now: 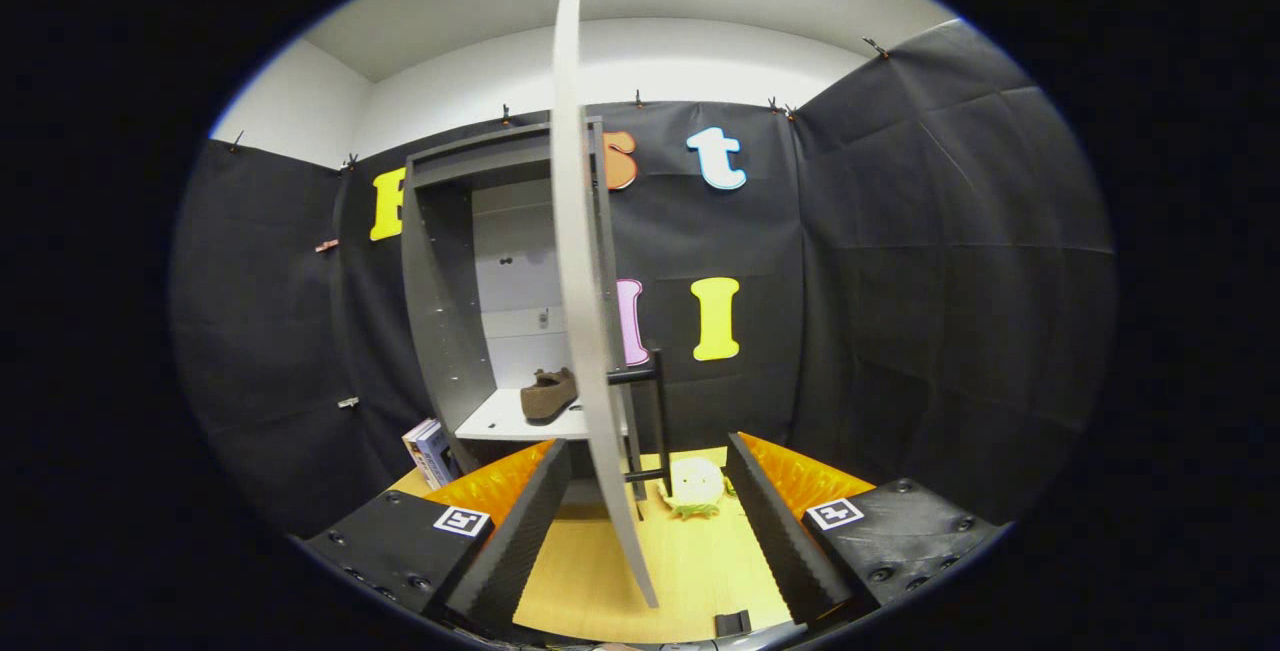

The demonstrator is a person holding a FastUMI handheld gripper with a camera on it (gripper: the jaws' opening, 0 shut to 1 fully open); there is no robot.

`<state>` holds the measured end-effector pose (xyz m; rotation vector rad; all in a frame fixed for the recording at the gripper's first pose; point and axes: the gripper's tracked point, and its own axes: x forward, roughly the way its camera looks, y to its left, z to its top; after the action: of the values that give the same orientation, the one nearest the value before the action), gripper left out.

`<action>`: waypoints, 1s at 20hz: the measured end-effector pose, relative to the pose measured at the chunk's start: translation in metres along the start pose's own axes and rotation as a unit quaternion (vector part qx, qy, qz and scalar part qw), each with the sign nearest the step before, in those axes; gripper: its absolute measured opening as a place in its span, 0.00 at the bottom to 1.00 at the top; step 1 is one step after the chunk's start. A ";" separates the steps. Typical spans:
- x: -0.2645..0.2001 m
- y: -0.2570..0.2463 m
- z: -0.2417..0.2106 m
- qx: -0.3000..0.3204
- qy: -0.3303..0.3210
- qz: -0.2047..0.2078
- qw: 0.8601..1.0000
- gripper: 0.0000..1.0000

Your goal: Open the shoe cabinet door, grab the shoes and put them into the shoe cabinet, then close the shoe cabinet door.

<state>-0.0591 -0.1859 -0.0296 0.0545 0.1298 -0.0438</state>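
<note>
standing edge-on between the spread jaws, the cabinet door (590, 331); brown shoe (548, 395) beyond, seemingly on the shelf (500, 421).

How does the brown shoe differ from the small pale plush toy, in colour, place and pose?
Colour: the brown shoe is dark, while the small pale plush toy is cream with a greenish base.
Place: the shoe lies on the white shelf inside the grey shoe cabinet; the toy sits on the yellow wooden table, outside it, beyond the open fingers.
Pose: the shoe lies long and low; the toy looks round.
Neither is held.
</note>
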 end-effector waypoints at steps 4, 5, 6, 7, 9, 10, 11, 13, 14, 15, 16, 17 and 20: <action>0.018 -0.028 0.005 0.014 0.000 -0.021 1.000 0.99; 0.021 -0.032 0.001 0.017 0.005 -0.023 1.000 0.99; 0.026 -0.033 -0.001 0.018 0.010 -0.022 1.000 0.98; 0.029 -0.032 -0.003 0.018 0.014 -0.017 1.000 0.98; 0.037 -0.026 -0.005 0.012 0.016 -0.007 1.000 0.98; 0.038 -0.025 -0.005 0.006 0.015 -0.010 1.000 0.98; 0.039 -0.026 -0.003 0.003 0.013 -0.010 1.000 0.98; 0.038 -0.021 -0.004 0.006 0.013 -0.011 1.000 0.98; 0.038 -0.020 -0.004 0.010 0.014 -0.014 1.000 0.98; 0.038 -0.020 -0.005 0.014 0.016 -0.017 1.000 0.98; 0.038 -0.017 -0.005 0.016 0.017 -0.018 1.000 0.98; 0.038 -0.012 -0.006 0.017 0.019 -0.016 1.000 0.98; 0.036 0.015 -0.010 0.012 0.020 0.000 1.000 0.98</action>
<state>-0.0242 -0.1721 -0.0439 0.0800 0.1691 -0.0440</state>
